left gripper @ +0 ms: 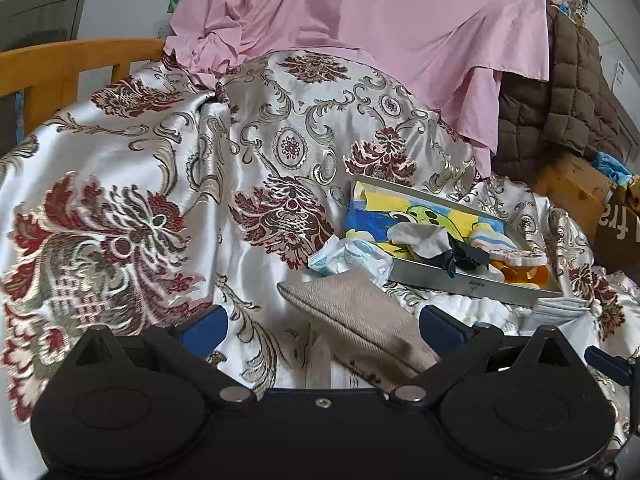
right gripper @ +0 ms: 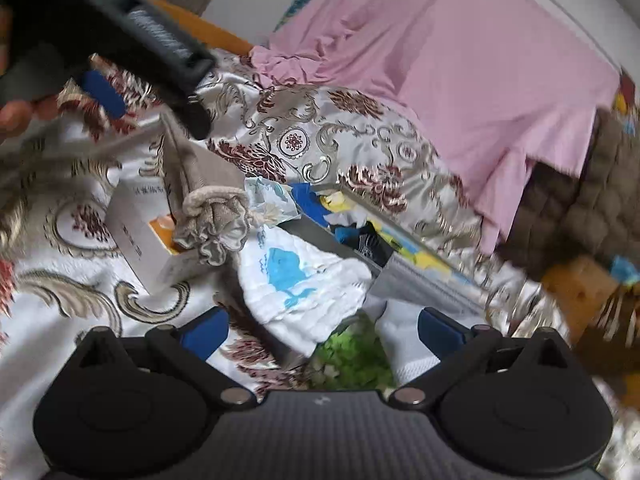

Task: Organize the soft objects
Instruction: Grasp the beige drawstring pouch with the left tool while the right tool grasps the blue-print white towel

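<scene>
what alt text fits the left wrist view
The open left gripper hovers over a beige fabric pouch on a floral satin bedspread. Behind it, a grey tray holds colourful small cloths, with a pink sheet beyond.

A bed draped in patterned satin, in soft daylight

A wooden bed frame (left gripper: 76, 64) stood against a pale wall (left gripper: 132, 4), its mattress covered by a shiny floral bedspread (left gripper: 132, 184). A pink sheet (left gripper: 360, 28) hung behind, a brown quilted blanket (left gripper: 568, 104) was piled beside it, and a grey door (left gripper: 40, 12) showed at the far left.
</scene>
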A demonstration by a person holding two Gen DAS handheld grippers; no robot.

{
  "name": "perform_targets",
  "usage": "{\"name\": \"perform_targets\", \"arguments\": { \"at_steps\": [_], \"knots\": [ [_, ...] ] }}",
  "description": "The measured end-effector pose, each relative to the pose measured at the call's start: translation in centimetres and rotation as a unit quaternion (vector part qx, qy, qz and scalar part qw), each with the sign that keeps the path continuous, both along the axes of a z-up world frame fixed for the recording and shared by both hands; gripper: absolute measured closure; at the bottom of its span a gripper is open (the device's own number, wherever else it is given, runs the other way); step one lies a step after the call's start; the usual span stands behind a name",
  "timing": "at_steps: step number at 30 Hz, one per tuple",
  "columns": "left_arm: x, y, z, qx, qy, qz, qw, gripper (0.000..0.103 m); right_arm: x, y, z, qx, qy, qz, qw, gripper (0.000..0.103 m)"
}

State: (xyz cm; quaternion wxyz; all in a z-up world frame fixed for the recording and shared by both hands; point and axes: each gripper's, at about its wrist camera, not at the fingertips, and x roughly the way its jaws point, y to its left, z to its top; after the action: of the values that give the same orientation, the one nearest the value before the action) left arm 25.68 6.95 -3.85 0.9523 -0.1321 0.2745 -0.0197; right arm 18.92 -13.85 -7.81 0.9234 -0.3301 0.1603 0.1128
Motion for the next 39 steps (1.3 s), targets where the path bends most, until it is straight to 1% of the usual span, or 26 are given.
{"name": "perform_targets", "arguments": {
  "at_steps": [3, 8, 12, 15, 18, 19, 20, 21, 23, 24, 25, 26, 27, 29, 30, 32, 36, 38, 39],
  "knots": [
    [1.2, 0.1, -0.6, -0.017, 0.003, -0.012, 0.9998, 0.001, 0.7, 0.6, -0.7, -0.018, 0.000, 0.009, 1.000, 0.000],
    [2.6, 0.3, -1.2, -0.056, 0.013, -0.022, 0.9981, 0.001, 2.4, 1.6, -1.8, -0.047, -0.001, 0.024, 0.999, 0.000],
    [3.3, 0.6, -1.9, -0.084, 0.029, -0.027, 0.9957, 0.003, 3.2, 2.6, -2.4, -0.063, -0.003, 0.039, 0.997, 0.000],
    [3.6, 0.9, -2.3, -0.096, 0.036, -0.029, 0.9943, 0.007, 4.1, 2.9, -2.6, -0.066, -0.005, 0.043, 0.997, 0.000],
    [3.8, 1.1, -2.4, -0.103, 0.041, -0.032, 0.9933, 0.015, 5.2, 3.0, -2.6, -0.063, -0.001, 0.046, 0.997, 0.002],
    [3.7, 1.2, -2.4, -0.105, 0.042, -0.034, 0.9930, 0.021, 5.6, 3.1, -2.6, -0.065, 0.001, 0.046, 0.997, 0.005],
    [3.7, 1.2, -2.4, -0.108, 0.044, -0.037, 0.9925, 0.026, 6.0, 3.1, -2.7, -0.068, 0.003, 0.044, 0.997, 0.011],
    [3.7, 1.2, -2.4, -0.111, 0.046, -0.040, 0.9919, 0.029, 6.2, 3.0, -2.6, -0.067, 0.005, 0.042, 0.997, 0.013],
    [3.8, 1.2, -2.4, -0.116, 0.046, -0.045, 0.9912, 0.038, 6.6, 2.8, -2.5, -0.057, 0.012, 0.041, 0.997, 0.015],
    [3.8, 1.2, -2.4, -0.116, 0.046, -0.047, 0.9911, 0.041, 6.7, 2.7, -2.5, -0.053, 0.014, 0.040, 0.998, 0.015],
    [3.8, 1.0, -2.4, -0.116, 0.046, -0.051, 0.9909, 0.047, 6.8, 2.6, -2.5, -0.052, 0.015, 0.041, 0.998, 0.017],
    [3.8, 1.0, -2.4, -0.114, 0.047, -0.054, 0.9909, 0.050, 6.8, 2.7, -2.5, -0.053, 0.017, 0.043, 0.998, 0.020],
    [3.8, 0.9, -2.5, -0.112, 0.046, -0.056, 0.9910, 0.051, 6.9, 2.8, -2.6, -0.057, 0.017, 0.045, 0.997, 0.022],
    [3.7, 0.9, -2.6, -0.111, 0.045, -0.056, 0.9913, 0.057, 6.9, 2.9, -2.8, -0.060, 0.018, 0.048, 0.997, 0.031],
    [3.8, 0.9, -2.6, -0.111, 0.045, -0.054, 0.9914, 0.058, 6.9, 2.9, -2.8, -0.058, 0.022, 0.050, 0.997, 0.034],
    [3.8, 1.0, -2.7, -0.114, 0.046, -0.049, 0.9912, 0.064, 7.0, 2.8, -2.8, -0.050, 0.032, 0.054, 0.997, 0.043],
    [3.7, 1.4, -2.7, -0.116, 0.047, -0.039, 0.9913, 0.072, 6.7, 2.7, -2.5, -0.032, 0.046, 0.058, 0.997, 0.052],
    [3.6, 1.5, -2.7, -0.116, 0.044, -0.036, 0.9916, 0.076, 6.7, 2.5, -2.4, -0.023, 0.049, 0.059, 0.997, 0.059],
    [3.5, 1.5, -2.6, -0.118, 0.042, -0.034, 0.9916, 0.078, 6.7, 2.4, -2.4, -0.020, 0.049, 0.060, 0.997, 0.059]
  ]
}}
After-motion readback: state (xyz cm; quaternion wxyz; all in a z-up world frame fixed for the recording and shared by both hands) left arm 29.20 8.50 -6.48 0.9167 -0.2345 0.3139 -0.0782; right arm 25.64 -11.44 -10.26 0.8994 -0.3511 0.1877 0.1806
